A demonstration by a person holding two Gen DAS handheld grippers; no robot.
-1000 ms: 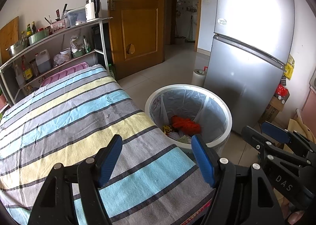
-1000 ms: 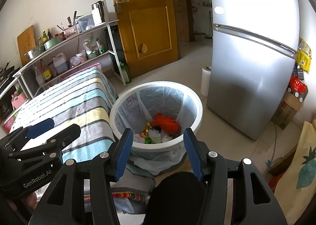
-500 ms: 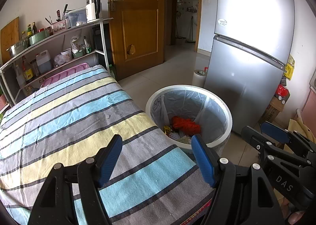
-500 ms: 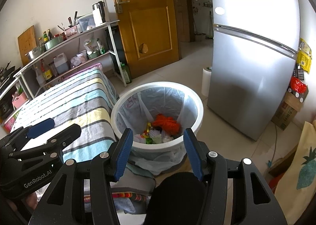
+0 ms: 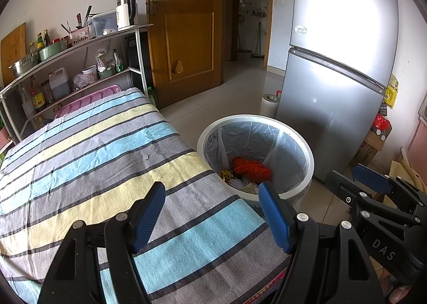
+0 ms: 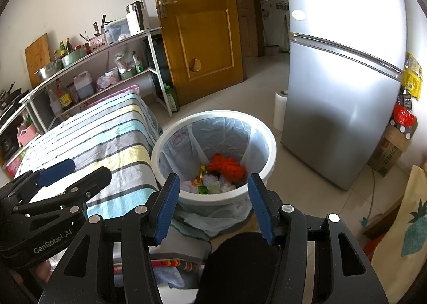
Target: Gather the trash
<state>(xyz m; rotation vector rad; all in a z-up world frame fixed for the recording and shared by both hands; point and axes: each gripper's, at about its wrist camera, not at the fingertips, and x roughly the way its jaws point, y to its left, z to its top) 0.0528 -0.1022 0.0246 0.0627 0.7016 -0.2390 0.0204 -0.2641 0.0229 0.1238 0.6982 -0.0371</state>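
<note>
Honestly nothing changed over that last second: you held the left gripper (image 5: 210, 213) and right gripper (image 6: 212, 204) spread and empty, trash (image 6: 226, 168) sat in the bin (image 6: 269, 149), striped counter (image 5: 106, 160) bare, so collecting looked finished.

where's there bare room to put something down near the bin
The striped cloth is bare from the shelf rack right up to the bin. The floor tiles between door and fridge are open too. It is crowded on the rack shelves, and the bin already holds trash.

The bin (image 6: 213, 198) wall hides most of its trash (image 6: 213, 181) (perhaps wrappers), labels unreadable.
</note>
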